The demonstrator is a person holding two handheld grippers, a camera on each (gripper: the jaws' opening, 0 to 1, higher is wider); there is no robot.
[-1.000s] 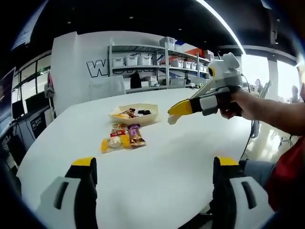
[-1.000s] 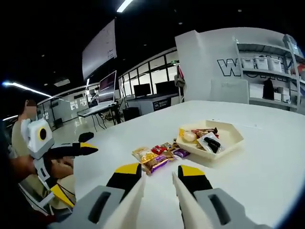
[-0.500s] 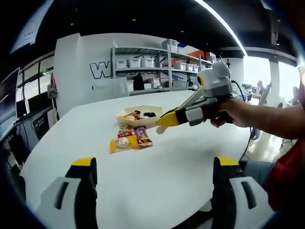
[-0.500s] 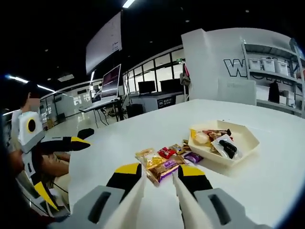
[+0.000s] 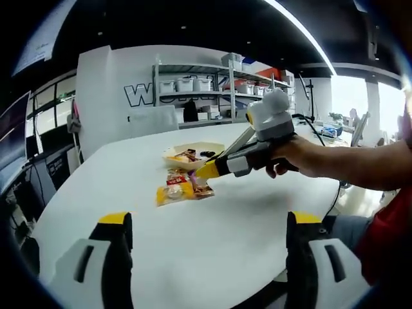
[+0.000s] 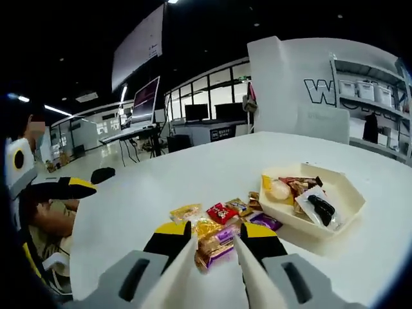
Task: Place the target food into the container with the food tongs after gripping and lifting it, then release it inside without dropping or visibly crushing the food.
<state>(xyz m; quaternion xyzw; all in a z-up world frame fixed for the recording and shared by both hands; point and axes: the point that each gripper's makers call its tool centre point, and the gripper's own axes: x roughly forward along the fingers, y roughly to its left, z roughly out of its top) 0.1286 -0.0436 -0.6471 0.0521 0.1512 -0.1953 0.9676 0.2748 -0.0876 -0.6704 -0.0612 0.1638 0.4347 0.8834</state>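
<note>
A pile of wrapped snacks [image 6: 215, 222] lies on the white table [image 6: 161, 187], beside a shallow cream container [image 6: 347, 207] that holds several items. My right gripper [image 6: 214, 235] hangs just over the near edge of the pile. A white tong blade [image 6: 183, 264] runs along each inner jaw side, and a purple wrapper [image 6: 220, 243] shows in the narrow gap. From the left gripper view, the right gripper [image 5: 205, 171] points down at the snacks [image 5: 180, 190], in front of the container [image 5: 215, 147]. My left gripper [image 5: 208, 222] stands wide open and empty, well back from the pile.
A person's hand [image 5: 302, 158] holds the right gripper from the right. The left gripper [image 6: 100, 181] floats off the table's left edge. Shelves with bins [image 5: 193, 87] line the back wall. Bare tabletop [image 5: 225, 219] spreads between the left gripper and the snacks.
The right gripper has moved forward and down to the snack pile, now at its near edge. Its jaw gap is unchanged. The left gripper stays wide open.
</note>
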